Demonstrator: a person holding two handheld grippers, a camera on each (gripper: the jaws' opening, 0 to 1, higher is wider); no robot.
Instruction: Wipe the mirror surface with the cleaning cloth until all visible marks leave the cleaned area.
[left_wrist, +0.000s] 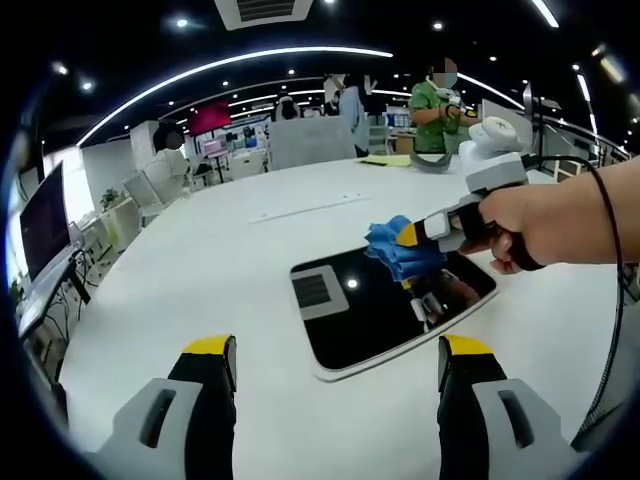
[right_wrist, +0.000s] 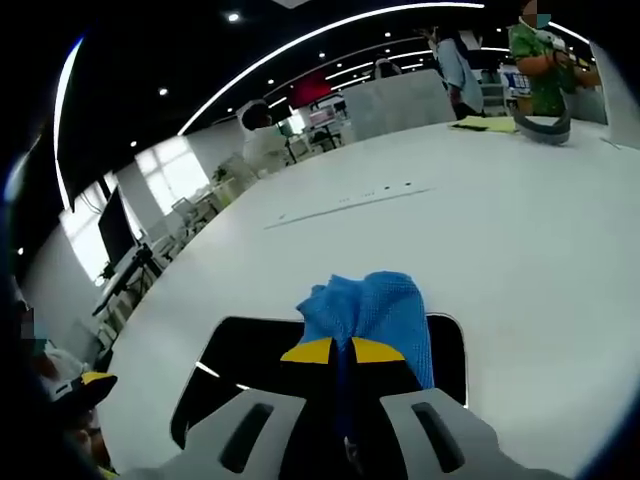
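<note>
Mirror: dark, rectangular, white-edged, lying flat on the white table, just ahead of the left gripper in the left gripper view. Yellow-tipped jaws there spread wide apart, gripping nothing, above bare tabletop short of the mirror's near edge. Coming in from the right, a hand around the right gripper, its jaws pinched on the blue cleaning cloth, cloth pressed against the mirror's far edge. Ceiling lights and the gripper reflected in the glass. Beyond the table, a person in green.

In the right gripper view, right gripper with yellow tips close together, clamped on the cleaning cloth, which bunches forward over the far rim of the mirror. Dark glass visible on either side of the jaws. White table stretching away behind.
</note>
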